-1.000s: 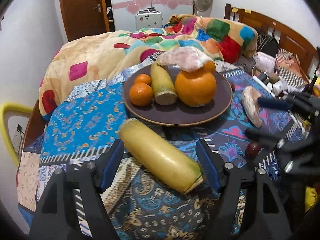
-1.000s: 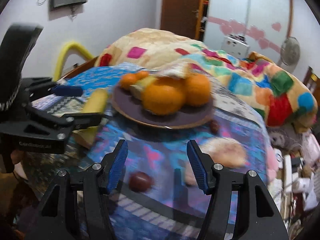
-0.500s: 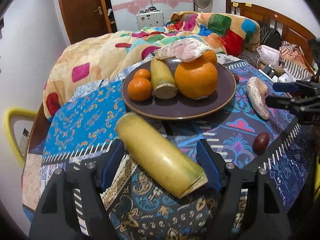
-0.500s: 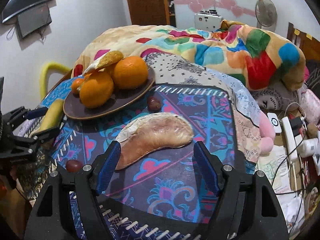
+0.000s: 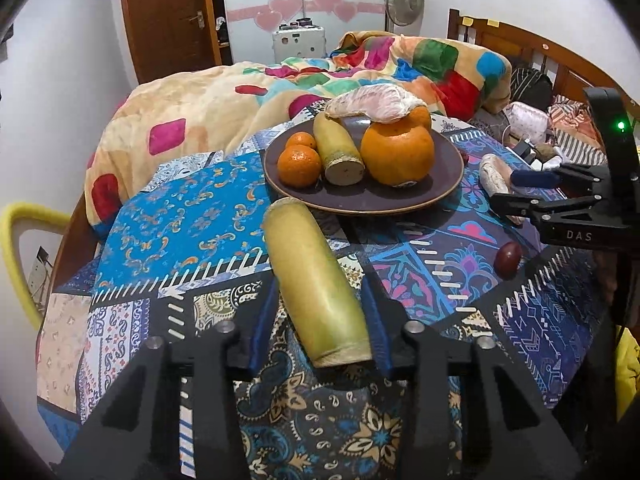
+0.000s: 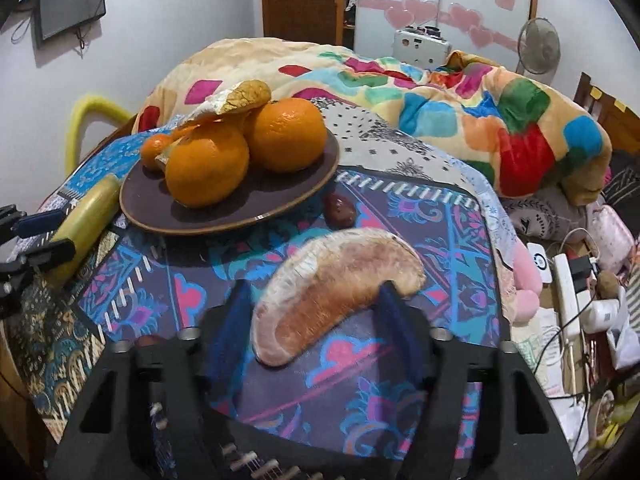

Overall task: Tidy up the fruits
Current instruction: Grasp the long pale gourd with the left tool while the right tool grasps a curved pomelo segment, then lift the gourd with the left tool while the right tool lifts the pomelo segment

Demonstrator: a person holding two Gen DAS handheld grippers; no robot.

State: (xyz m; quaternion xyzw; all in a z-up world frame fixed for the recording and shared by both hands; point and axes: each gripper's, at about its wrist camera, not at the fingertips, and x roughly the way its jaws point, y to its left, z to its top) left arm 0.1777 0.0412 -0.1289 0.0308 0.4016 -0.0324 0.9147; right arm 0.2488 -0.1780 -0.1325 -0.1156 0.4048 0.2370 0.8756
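A dark plate (image 5: 400, 200) on the patterned tablecloth holds two small oranges, a large orange (image 5: 396, 154), a yellow-green stalk piece (image 5: 338, 148) and a pomelo segment (image 5: 376, 102) on top. My left gripper (image 5: 320, 328) has its blue pads closed against a long yellow-green stalk (image 5: 312, 280) lying in front of the plate. My right gripper (image 6: 316, 320) is open, its pads on either side of a peeled pomelo segment (image 6: 340, 284) on the cloth, with gaps. The plate (image 6: 240, 208) sits ahead and to its left.
Two small dark red fruits lie on the cloth (image 5: 507, 258) (image 6: 338, 209). A bed with a colourful quilt (image 5: 280, 80) is behind the table. Chargers and cables (image 6: 568, 280) lie to the right. A yellow chair back (image 5: 16, 248) stands at the left.
The left pads have closed in against the long stalk. The right gripper has swung right and moved forward, so the loose pomelo segment now lies between its pads.
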